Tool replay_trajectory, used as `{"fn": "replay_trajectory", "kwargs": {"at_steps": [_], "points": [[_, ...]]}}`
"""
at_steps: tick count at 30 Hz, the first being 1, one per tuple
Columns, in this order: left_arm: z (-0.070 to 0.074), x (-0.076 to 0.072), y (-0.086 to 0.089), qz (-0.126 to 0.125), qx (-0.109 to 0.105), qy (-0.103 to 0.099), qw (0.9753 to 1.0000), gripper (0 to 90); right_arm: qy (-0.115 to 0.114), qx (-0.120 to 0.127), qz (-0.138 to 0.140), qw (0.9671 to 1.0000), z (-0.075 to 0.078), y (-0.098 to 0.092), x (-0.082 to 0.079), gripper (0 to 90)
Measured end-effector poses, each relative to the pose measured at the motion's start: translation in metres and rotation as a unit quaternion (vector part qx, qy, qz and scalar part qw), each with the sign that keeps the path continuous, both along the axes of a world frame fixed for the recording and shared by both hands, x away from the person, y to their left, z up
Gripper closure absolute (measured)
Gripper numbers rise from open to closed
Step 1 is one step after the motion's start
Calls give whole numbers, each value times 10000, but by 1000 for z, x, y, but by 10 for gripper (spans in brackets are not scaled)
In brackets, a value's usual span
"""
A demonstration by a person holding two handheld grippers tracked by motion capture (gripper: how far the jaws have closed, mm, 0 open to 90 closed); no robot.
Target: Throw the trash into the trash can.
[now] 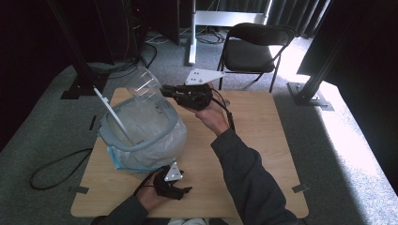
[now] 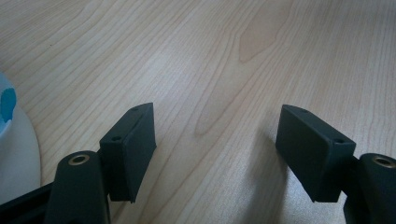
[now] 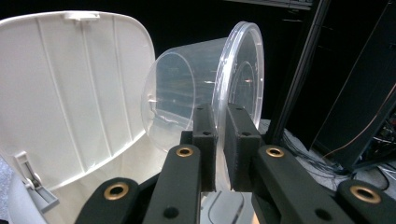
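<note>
Right gripper [image 3: 216,154] clamped on tub [image 3: 205,88] rim, over open bin [image 1: 141,131] — probably binning; next, release. Left gripper [image 2: 215,149] wide, empty.

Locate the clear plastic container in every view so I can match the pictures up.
High view: the clear plastic container is upper left of centre, over the bin, at the tip of the right hand-held gripper.
Right gripper view: centre, its rim pinched between the jaws.
Left gripper view: not in it; bare wooden table.
Shared landmark: the bin's raised white lid.
</note>
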State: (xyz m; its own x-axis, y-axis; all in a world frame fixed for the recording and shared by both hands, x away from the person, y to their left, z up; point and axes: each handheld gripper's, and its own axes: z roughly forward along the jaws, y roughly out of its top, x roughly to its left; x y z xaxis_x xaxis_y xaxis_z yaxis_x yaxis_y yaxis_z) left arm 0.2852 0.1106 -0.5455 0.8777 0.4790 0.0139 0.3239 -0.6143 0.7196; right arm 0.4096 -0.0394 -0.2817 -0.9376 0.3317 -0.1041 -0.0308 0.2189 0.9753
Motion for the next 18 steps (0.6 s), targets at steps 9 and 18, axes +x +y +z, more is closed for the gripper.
{"fn": "replay_trajectory", "kwargs": {"at_steps": [9,18], "points": [[0,0,0,-1,3,3,10000,288,-5,-54,125,9999,0,9,-8,835],[0,0,0,-7,4,5,10000,289,23,-56,211,9998,0,15,-9,835]]}}
